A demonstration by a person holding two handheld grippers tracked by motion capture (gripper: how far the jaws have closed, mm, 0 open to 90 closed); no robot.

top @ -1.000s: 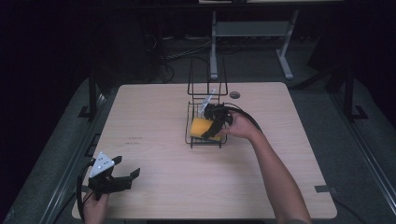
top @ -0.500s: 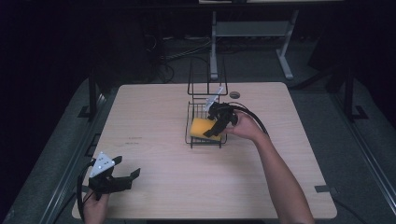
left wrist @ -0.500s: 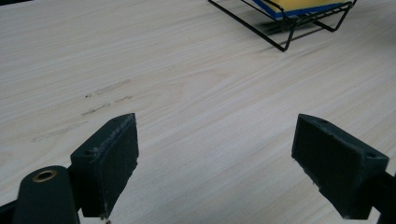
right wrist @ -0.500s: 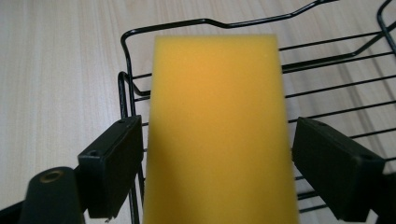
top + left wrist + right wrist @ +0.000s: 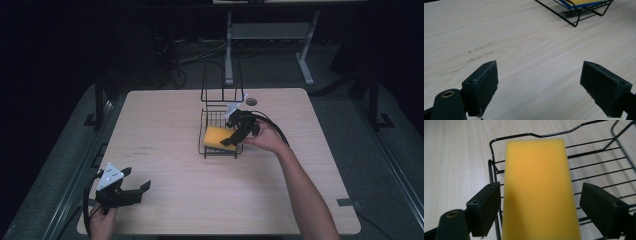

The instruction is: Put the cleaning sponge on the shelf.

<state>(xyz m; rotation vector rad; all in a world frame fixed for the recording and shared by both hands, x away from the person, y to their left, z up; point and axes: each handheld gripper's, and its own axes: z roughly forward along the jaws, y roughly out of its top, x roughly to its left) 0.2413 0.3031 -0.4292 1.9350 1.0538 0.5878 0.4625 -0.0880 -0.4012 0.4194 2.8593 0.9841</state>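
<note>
A: Near the table's (image 5: 165, 125) front corner the left gripper (image 5: 131, 192) rests, jaws wide open and empty. Which step is it?

B: Farther, the right gripper (image 5: 234, 137) is over the wire basket (image 5: 207, 117), jaws open around the yellow sponge (image 5: 216, 137), not pressing. I judge a release or a grasp; next, close or lift away.

A: Different from before?

B: The sponge lies lower in the basket.

A wire basket (image 5: 220, 131) stood on the table (image 5: 165, 125) behind its middle, a sponge (image 5: 218, 138) lying in it. The right gripper (image 5: 235, 136) sat over the sponge — jaws on either side. The left gripper (image 5: 131, 190) rested well apart — at the table's near left corner.
</note>
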